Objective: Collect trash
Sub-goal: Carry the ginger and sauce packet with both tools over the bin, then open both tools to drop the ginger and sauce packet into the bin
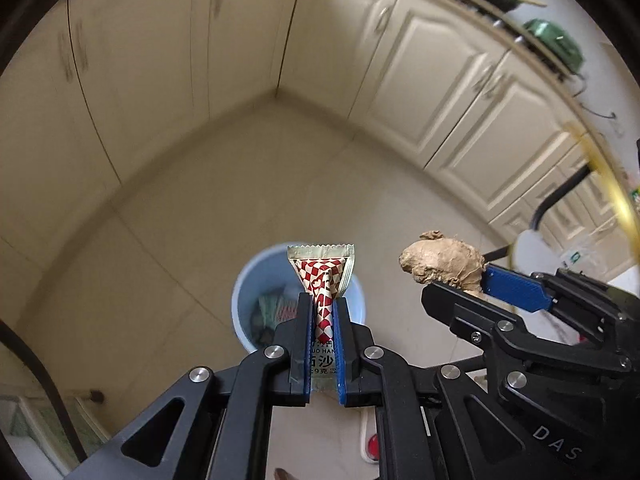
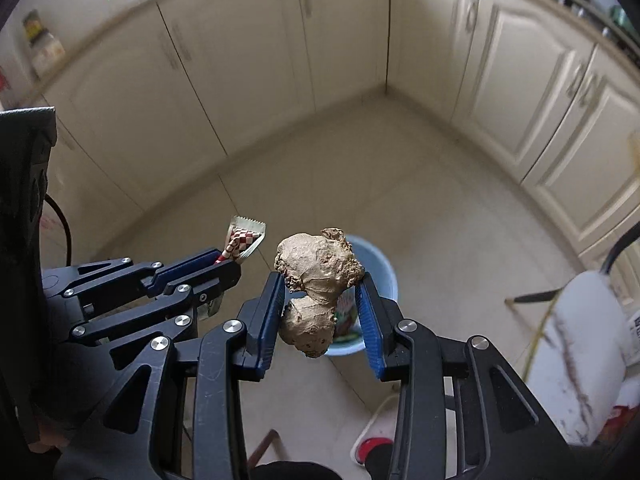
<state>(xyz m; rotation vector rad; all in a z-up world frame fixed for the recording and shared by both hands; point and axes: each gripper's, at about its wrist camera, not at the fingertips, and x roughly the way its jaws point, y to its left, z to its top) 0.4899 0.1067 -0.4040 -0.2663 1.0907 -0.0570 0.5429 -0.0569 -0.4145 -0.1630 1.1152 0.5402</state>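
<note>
Down along my left gripper (image 1: 323, 308), my fingers (image 1: 305, 332) are pinched nearly shut on a red-and-white checkered sachet (image 1: 322, 276) that sticks up between them, the pale blue bin (image 1: 242, 300) sits on the tiled floor (image 1: 200, 208) right beyond their tips with wrappers in it, and off to their right my other gripper holds the ginger root (image 1: 440, 262). Then along my right gripper (image 2: 322, 292), my fingers (image 2: 369, 320) stand at a narrow gap clamped on that knobbly ginger root (image 2: 316, 276), the bin (image 2: 386, 276) lies just past and below it, and to their left my left gripper (image 2: 228, 264) shows with the sachet (image 2: 242, 238) poking from its tips.
</note>
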